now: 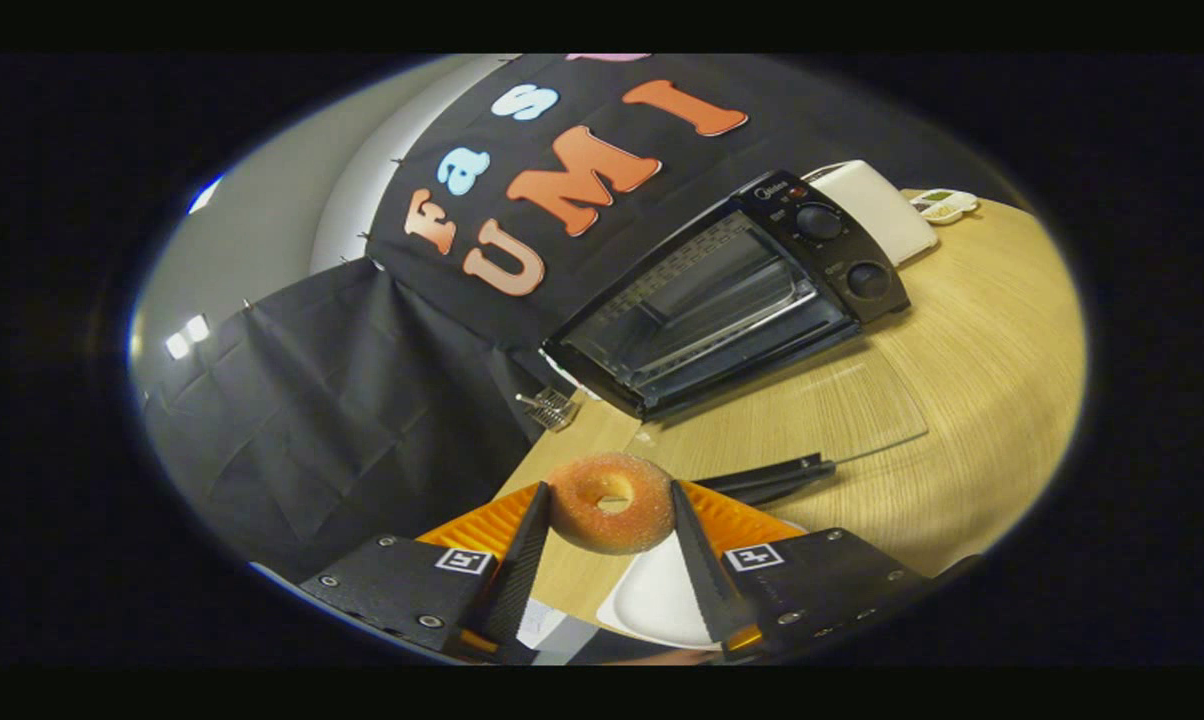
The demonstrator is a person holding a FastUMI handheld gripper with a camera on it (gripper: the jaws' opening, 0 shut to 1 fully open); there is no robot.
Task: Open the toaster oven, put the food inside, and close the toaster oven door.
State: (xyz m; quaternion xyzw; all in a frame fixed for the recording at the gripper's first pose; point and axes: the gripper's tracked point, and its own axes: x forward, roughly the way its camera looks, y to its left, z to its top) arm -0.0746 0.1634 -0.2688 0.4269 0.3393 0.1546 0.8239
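Note:
A sugared ring doughnut sits between my two fingers, and both press on its sides, so my gripper is shut on it. It hangs above a white plate on the wooden table. Beyond the fingers stands the black toaster oven with its door open. The glass door lies flat toward me, and its black handle is just ahead of my right finger. The oven's wire rack shows inside the cavity, and two knobs sit on its right panel.
A white boxy object stands behind the oven, with a small pale item beside it. A small metal piece lies at the table's edge left of the oven. Bare wooden table spreads to the right.

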